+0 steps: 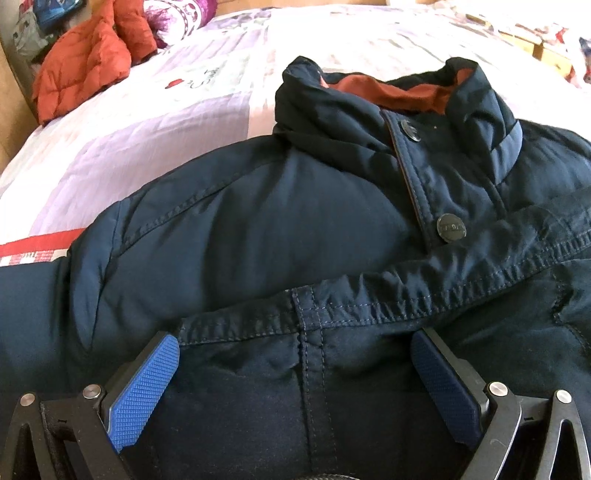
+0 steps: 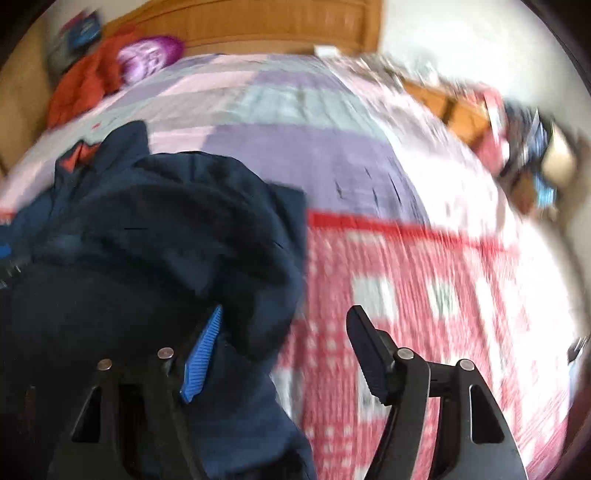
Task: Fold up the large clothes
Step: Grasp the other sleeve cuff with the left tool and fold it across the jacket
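Left gripper (image 1: 295,354), fingers wide, straddles the folded-up hem of the navy jacket (image 1: 280,221) at lower centre. Right gripper (image 2: 284,354), fingers wide, grips nothing, beside the jacket's edge. Judged step: hem folded toward the collar (image 1: 369,92) on the bed (image 1: 166,110); next, press flat.

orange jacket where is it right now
The orange jacket lies at the far left corner of the bed in both wrist views, beside the purple pillow, well beyond the navy jacket.

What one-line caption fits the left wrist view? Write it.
Open left tongs over a navy jacket on a quilted bed.
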`<act>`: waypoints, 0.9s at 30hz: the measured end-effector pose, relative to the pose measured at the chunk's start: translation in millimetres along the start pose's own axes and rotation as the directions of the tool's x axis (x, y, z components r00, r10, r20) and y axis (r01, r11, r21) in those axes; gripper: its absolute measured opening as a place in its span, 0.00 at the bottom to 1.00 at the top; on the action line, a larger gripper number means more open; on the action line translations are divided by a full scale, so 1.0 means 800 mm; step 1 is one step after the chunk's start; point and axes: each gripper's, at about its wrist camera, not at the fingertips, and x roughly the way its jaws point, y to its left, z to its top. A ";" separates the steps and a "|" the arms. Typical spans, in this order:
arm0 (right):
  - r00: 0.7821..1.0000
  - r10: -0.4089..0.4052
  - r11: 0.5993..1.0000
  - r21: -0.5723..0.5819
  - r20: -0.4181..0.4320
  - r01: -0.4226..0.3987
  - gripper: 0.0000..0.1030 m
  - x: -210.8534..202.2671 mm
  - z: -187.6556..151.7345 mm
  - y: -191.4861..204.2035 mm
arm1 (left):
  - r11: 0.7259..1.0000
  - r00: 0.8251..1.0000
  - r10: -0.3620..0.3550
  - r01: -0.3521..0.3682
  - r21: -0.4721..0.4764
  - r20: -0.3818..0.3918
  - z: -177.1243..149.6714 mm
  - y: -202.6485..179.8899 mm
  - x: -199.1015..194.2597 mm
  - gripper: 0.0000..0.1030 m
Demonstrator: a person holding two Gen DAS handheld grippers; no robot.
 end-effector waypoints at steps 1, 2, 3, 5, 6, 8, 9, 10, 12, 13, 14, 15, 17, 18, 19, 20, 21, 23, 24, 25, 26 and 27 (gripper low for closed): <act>0.999 -0.032 0.999 -0.036 0.009 0.032 0.68 -0.004 -0.002 0.007 | 1.000 1.000 0.002 -0.002 0.003 -0.007 0.002 0.000 0.001 1.00; 0.998 -0.062 0.996 -0.064 0.022 0.063 0.68 -0.007 -0.002 0.014 | 1.000 1.000 -0.003 0.003 0.002 -0.023 0.005 0.001 0.001 1.00; 0.997 -0.075 0.995 -0.064 0.026 0.077 0.68 -0.009 0.000 0.017 | 1.000 0.999 -0.006 0.006 0.001 -0.038 0.008 0.002 0.000 1.00; 0.995 -0.086 0.996 -0.013 0.049 0.087 0.68 -0.024 0.003 0.015 | 1.000 0.999 0.007 -0.006 0.016 -0.046 0.014 0.000 -0.011 1.00; 0.991 -0.083 0.997 0.005 0.101 0.083 0.68 -0.043 0.002 0.017 | 1.000 1.000 0.010 -0.009 0.018 -0.026 0.015 -0.001 -0.023 1.00; 0.986 -0.048 0.999 -0.004 0.163 0.049 0.68 -0.073 -0.005 0.026 | 1.000 0.998 -0.019 0.018 0.014 0.056 0.008 -0.003 -0.058 1.00; 0.986 -0.024 1.000 -0.013 0.166 0.027 0.68 -0.081 -0.011 0.032 | 0.999 0.996 -0.029 0.027 0.019 0.081 0.002 -0.005 -0.070 1.00; 0.988 -0.005 1.000 -0.025 0.153 0.009 0.68 -0.082 -0.018 0.036 | 0.999 0.995 -0.028 0.025 0.029 0.091 -0.006 -0.008 -0.077 1.00; 0.997 -0.027 0.998 -0.060 0.078 0.032 0.68 -0.062 -0.037 0.037 | 0.998 0.998 -0.012 0.009 0.055 0.054 -0.027 -0.010 -0.069 1.00; 0.998 -0.051 0.997 -0.054 0.028 0.053 0.68 -0.046 -0.047 0.028 | 0.999 1.000 -0.021 0.020 0.050 0.011 -0.039 -0.006 -0.056 1.00; 1.000 -0.026 1.000 -0.003 0.004 0.026 0.68 -0.036 -0.055 0.011 | 0.998 0.998 -0.057 0.057 0.016 0.000 -0.047 0.003 -0.050 1.00; 1.000 -0.008 0.999 0.047 0.000 0.008 0.68 -0.033 -0.060 -0.001 | 0.998 0.998 -0.065 0.065 -0.017 0.001 -0.051 0.012 -0.048 1.00; 0.999 -0.052 0.994 0.093 0.005 0.051 0.68 -0.036 -0.063 -0.015 | 0.995 0.998 -0.068 0.067 -0.070 -0.013 -0.052 0.026 -0.048 1.00; 0.992 -0.128 0.989 0.076 -0.003 0.128 0.68 -0.038 -0.066 -0.018 | 0.995 0.997 -0.069 0.068 -0.079 -0.013 -0.053 0.028 -0.050 1.00; 0.990 -0.138 0.987 0.084 -0.014 0.138 0.68 -0.040 -0.071 -0.025 | 0.995 0.998 -0.067 0.066 -0.081 -0.009 -0.055 0.031 -0.054 1.00; 0.991 -0.129 0.985 0.110 -0.020 0.131 0.68 -0.045 -0.074 -0.032 | 0.996 0.998 -0.062 0.062 -0.067 0.006 -0.058 0.030 -0.062 1.00; 0.991 -0.133 0.984 0.119 -0.008 0.133 0.68 -0.053 -0.076 -0.034 | 0.997 0.998 -0.060 0.060 -0.055 0.013 -0.060 0.030 -0.067 1.00; 0.989 -0.140 0.986 0.093 0.039 0.136 0.68 -0.076 -0.080 -0.022 | 0.997 0.998 -0.061 0.062 -0.034 0.032 -0.071 0.029 -0.082 1.00; 0.990 -0.127 0.990 0.076 0.059 0.123 0.68 -0.087 -0.080 -0.012 | 0.997 0.997 -0.063 0.065 -0.036 0.040 -0.077 0.032 -0.089 1.00; 0.991 -0.103 0.994 0.057 0.081 0.098 0.68 -0.097 -0.080 0.004 | 0.996 0.997 -0.067 0.069 -0.051 0.048 -0.084 0.038 -0.099 1.00; 0.992 -0.088 0.996 0.042 0.095 0.084 0.68 -0.105 -0.081 0.017 | 0.995 0.996 -0.069 0.072 -0.069 0.049 -0.088 0.044 -0.105 1.00; 0.992 -0.064 0.998 0.022 0.111 0.062 0.68 -0.111 -0.078 0.035 | 0.993 0.997 -0.064 0.068 -0.094 0.046 -0.094 0.051 -0.113 1.00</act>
